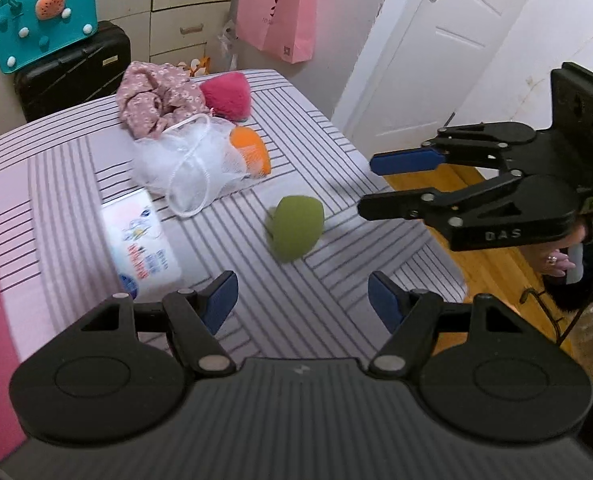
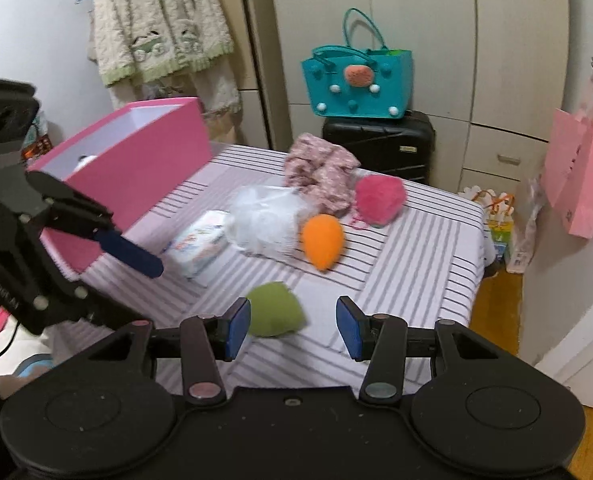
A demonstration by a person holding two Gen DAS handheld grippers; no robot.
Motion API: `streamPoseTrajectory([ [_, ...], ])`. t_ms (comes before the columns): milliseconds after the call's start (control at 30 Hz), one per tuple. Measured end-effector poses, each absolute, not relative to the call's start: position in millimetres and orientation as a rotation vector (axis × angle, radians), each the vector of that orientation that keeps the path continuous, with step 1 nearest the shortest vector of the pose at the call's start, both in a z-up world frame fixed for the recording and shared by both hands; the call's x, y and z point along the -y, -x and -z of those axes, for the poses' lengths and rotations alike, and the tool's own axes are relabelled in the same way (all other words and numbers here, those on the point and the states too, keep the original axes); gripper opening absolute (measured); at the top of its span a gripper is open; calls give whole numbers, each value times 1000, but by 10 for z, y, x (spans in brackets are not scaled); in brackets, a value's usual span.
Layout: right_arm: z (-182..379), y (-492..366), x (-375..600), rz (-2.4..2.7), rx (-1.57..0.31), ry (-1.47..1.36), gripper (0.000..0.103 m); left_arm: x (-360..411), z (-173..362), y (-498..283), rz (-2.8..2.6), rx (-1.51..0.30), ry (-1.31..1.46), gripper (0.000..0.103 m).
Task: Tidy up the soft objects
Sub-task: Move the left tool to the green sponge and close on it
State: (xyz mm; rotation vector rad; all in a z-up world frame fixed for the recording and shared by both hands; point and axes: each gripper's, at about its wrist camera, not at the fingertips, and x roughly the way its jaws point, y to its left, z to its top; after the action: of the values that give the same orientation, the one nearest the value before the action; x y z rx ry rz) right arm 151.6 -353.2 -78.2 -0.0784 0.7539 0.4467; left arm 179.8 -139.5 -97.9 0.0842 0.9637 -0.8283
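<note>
A green soft toy (image 1: 296, 228) (image 2: 276, 314) lies near the front of the striped surface (image 1: 336, 140). Behind it are an orange soft toy (image 1: 250, 152) (image 2: 322, 242), a white mesh bag (image 1: 184, 164) (image 2: 264, 220), a pink fluffy toy (image 1: 226, 96) (image 2: 378, 200) and a crumpled floral cloth (image 1: 156, 96) (image 2: 320, 172). My left gripper (image 1: 302, 300) stands open, short of the green toy, with nothing between its pads. My right gripper (image 1: 370, 184) (image 2: 292, 328) hovers open just right of the green toy, not touching it. In the right wrist view one of the left gripper's fingers (image 2: 130, 254) shows at the left.
An open pink box (image 2: 136, 160) stands at the left end of the surface, with a pack of wipes (image 1: 142, 244) (image 2: 196, 244) beside it. Behind are a black suitcase (image 2: 376, 148) with a teal bag (image 2: 356, 80) on top, a hanging pink paper bag (image 1: 276, 12) and a white door (image 1: 436, 40). Wooden floor (image 1: 476, 264) lies to the right.
</note>
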Motion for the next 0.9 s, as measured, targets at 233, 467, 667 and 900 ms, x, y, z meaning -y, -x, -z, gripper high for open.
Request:
streamPoseTrajectory([
  [233,916,-1769,3675,-415,-723,62,53,1569,1186,-1889,801,-930,-52,71],
  [467,1056,-2020,3686,-439,-734,51,53,1748,1355,-1891,773,-873,-93,69],
  [667,1187,-2238,3617,-464,-748,71,53,1833,1453,-1812,745,-772,-131,68],
  [900,1294,-2419,3528,-512,-762,88,53,1890,1498,-1833,711,-721,-177,68],
])
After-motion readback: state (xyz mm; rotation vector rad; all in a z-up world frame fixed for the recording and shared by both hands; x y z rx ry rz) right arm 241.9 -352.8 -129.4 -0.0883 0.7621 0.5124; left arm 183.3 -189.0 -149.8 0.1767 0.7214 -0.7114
